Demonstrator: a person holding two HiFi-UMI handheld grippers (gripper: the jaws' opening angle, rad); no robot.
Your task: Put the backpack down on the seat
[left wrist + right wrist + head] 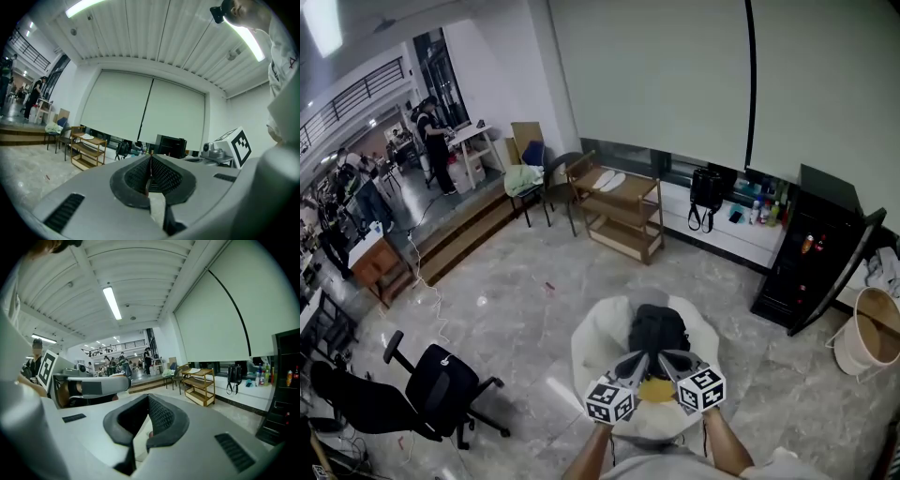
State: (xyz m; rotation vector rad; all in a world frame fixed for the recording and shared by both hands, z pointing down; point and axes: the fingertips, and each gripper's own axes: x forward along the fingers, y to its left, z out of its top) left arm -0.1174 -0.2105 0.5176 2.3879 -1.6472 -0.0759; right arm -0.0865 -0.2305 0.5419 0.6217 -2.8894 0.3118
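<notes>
A black backpack (657, 328) lies on a white, rounded seat (592, 339) in the head view, just ahead of me. My left gripper (635, 360) and right gripper (668, 358) are side by side at the backpack's near edge, their marker cubes towards me. Whether the tips touch it I cannot tell. In the left gripper view the left gripper (151, 160) has its jaws together with nothing seen between them. The right gripper (149, 400) looks the same in its own view. Both gripper views look out over the room, and neither shows the backpack on the seat.
A black office chair (441, 384) stands to the left on the marble floor. Further back are a wooden shelf (619, 211), a second black bag (706, 194) on the window ledge, a black cabinet (811, 267) and a pale basket (872, 336). People stand at the far left.
</notes>
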